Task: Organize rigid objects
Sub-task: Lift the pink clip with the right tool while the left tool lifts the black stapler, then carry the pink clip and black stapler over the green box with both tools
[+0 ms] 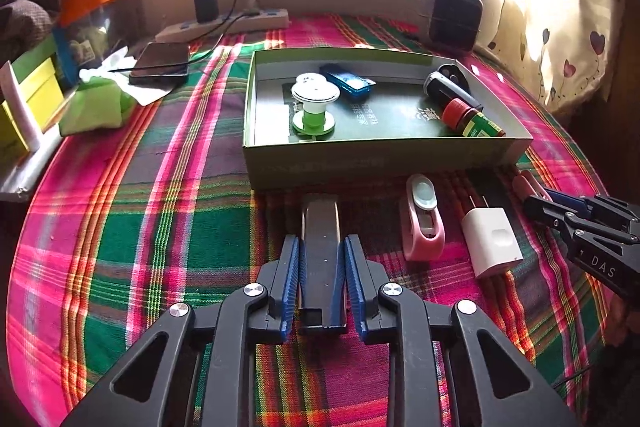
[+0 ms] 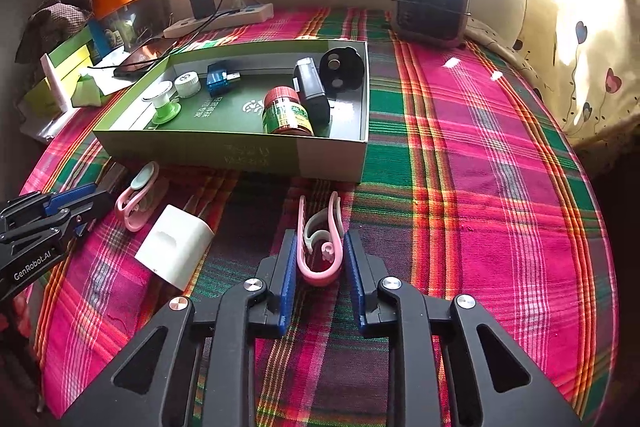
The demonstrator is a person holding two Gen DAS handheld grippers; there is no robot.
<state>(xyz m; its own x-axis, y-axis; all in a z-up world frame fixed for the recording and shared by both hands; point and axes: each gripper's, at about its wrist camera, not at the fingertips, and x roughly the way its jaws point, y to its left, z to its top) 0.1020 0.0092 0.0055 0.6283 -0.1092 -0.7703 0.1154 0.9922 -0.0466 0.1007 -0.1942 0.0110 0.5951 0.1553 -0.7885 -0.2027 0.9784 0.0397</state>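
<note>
A green open box (image 1: pixel 360 163) (image 2: pixel 224 147) on the plaid cloth holds a green spool (image 1: pixel 314 107), a blue device (image 1: pixel 348 81), a red-capped jar (image 1: pixel 472 119) (image 2: pixel 286 111) and a black device (image 2: pixel 314 93). My left gripper (image 1: pixel 322 259) is shut on a flat black bar (image 1: pixel 320 247) just in front of the box. My right gripper (image 2: pixel 320 251) is shut on a pink clip (image 2: pixel 320 247) in front of the box's near right corner. Another pink clip (image 1: pixel 422 223) (image 2: pixel 138 195) and a white charger plug (image 1: pixel 490 241) (image 2: pixel 176 247) lie between the grippers.
A phone (image 1: pixel 160 65), power strip (image 1: pixel 224 25) and green tissue pack (image 1: pixel 96 103) lie at the far left. A small dark fan (image 2: pixel 432 1) stands at the back. Boxes crowd the left edge. Plaid cloth stretches to the right of the box (image 2: pixel 480 167).
</note>
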